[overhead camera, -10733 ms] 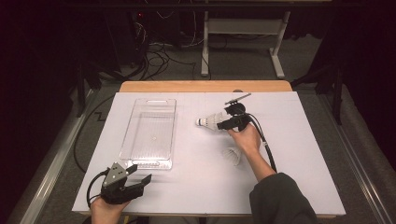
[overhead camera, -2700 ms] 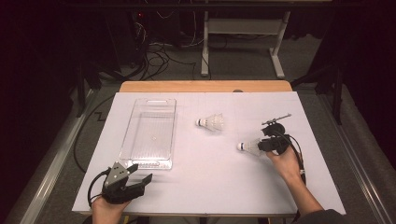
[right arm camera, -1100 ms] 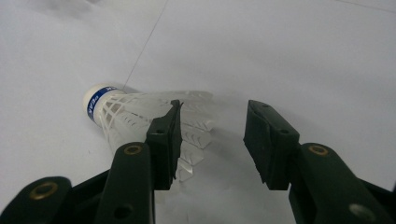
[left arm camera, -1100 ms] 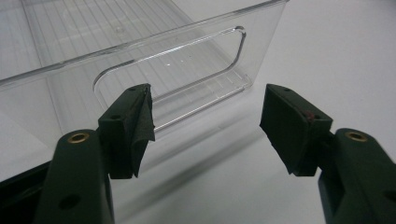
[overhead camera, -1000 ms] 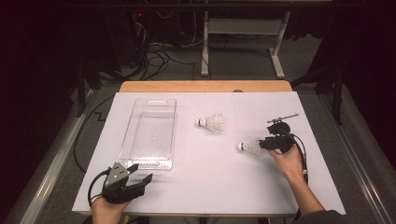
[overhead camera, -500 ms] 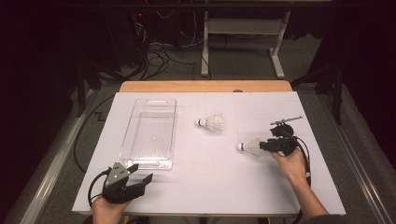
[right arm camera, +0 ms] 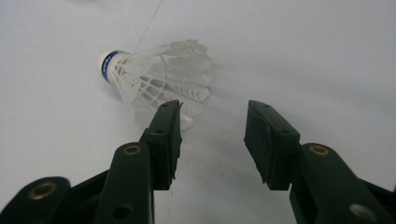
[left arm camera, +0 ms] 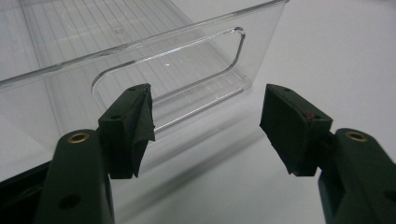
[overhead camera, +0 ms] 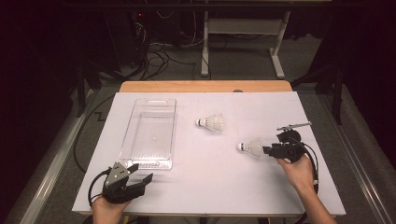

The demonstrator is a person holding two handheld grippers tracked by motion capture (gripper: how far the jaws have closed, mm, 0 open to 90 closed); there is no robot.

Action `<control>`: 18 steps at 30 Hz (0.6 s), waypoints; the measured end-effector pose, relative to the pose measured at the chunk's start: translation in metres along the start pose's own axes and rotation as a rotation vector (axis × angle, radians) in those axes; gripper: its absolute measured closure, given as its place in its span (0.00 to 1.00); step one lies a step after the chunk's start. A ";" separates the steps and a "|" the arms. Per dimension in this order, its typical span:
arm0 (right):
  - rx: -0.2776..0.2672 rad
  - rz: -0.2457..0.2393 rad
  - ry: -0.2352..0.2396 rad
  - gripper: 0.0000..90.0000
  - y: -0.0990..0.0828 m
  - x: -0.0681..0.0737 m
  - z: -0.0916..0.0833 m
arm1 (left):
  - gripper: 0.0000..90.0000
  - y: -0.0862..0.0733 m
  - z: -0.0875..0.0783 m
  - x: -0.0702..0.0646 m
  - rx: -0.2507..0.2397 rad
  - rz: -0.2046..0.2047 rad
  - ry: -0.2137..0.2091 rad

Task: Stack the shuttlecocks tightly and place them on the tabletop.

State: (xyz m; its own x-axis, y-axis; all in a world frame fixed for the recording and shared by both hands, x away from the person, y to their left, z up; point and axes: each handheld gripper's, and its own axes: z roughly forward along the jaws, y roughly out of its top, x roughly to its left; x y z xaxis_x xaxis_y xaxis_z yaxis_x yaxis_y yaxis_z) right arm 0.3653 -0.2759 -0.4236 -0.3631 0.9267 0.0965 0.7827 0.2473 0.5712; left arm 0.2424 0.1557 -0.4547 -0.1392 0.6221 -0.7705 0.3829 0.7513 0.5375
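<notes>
My right gripper (right arm camera: 212, 140) has its fingers apart, holding nothing. The nearer shuttlecock (right arm camera: 156, 77) lies on its side on the white counter (right arm camera: 303, 56), just ahead and up-left of them in the right gripper view, skirt toward me, cork pointing upper left. My left gripper (overhead camera: 125, 179), fingers also apart, rests lower left in the high view, by the clear tray (overhead camera: 149, 135); the right is much nearer.

- The near shuttlecock (right arm camera: 159, 77) is showing white feathers and a blue band at its cork.
- The tray (overhead camera: 150, 133) is looking clear.
- The table cover (overhead camera: 210, 186) is appearing white, with both grippers' pads black.
</notes>
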 end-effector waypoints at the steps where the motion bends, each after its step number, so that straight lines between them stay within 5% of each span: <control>1: -0.004 -0.003 -0.001 0.63 -0.001 0.000 -0.001 | 0.40 0.000 0.000 0.000 0.000 -0.002 0.000; 18: -0.032 -0.011 0.033 0.63 -0.026 0.009 -0.019 | 0.39 0.000 0.000 -0.001 0.002 -0.002 -0.005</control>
State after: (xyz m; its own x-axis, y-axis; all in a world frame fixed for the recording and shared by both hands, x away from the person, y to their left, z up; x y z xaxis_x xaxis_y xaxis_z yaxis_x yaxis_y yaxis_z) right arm 0.3322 -0.2795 -0.4220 -0.3884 0.9141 0.1164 0.7622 0.2477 0.5981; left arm 0.2424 0.1547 -0.4541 -0.1354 0.6195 -0.7733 0.3841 0.7522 0.5353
